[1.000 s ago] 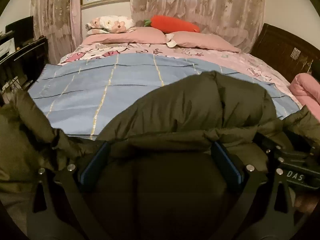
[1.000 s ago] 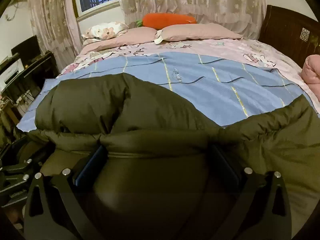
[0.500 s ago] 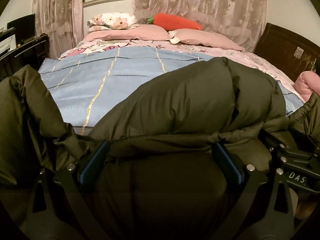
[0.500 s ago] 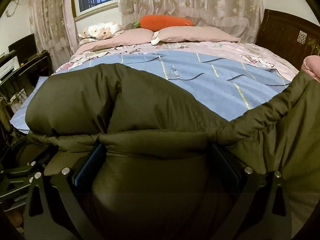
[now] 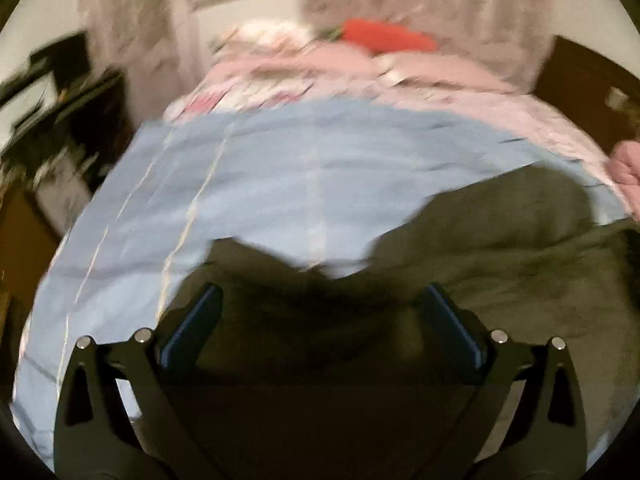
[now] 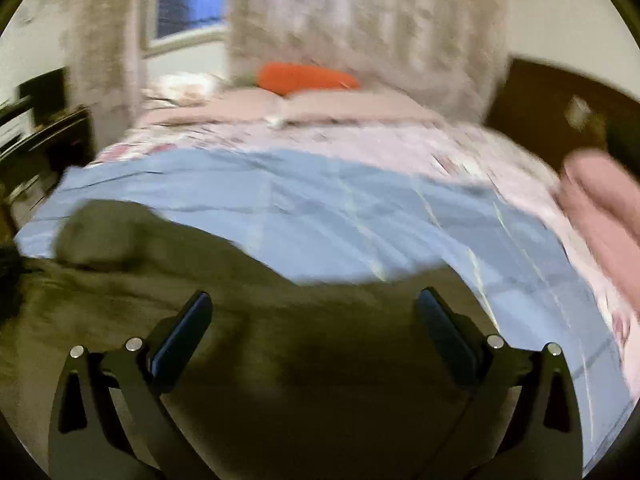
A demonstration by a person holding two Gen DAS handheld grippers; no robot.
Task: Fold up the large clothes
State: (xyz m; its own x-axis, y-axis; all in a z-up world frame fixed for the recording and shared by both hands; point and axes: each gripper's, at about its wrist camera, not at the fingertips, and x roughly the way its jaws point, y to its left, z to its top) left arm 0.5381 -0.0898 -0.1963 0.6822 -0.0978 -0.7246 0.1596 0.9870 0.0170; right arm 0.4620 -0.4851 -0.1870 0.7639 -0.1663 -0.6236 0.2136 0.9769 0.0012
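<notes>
Both views were motion-blurred. The puffy olive-green padded jacket (image 5: 500, 264) lay on the light blue striped bedspread (image 5: 280, 184) at the near end of the bed, spreading rightward in the left wrist view and leftward (image 6: 160, 280) in the right wrist view. The left gripper (image 5: 322, 312) had its blue-padded fingers (image 5: 192, 332) spread wide over the jacket, gripping nothing. The right gripper (image 6: 314, 312) likewise had its fingers (image 6: 444, 332) spread apart above the fabric. Pink pillows (image 6: 320, 104) and an orange carrot-shaped cushion (image 6: 304, 76) lay at the far end.
</notes>
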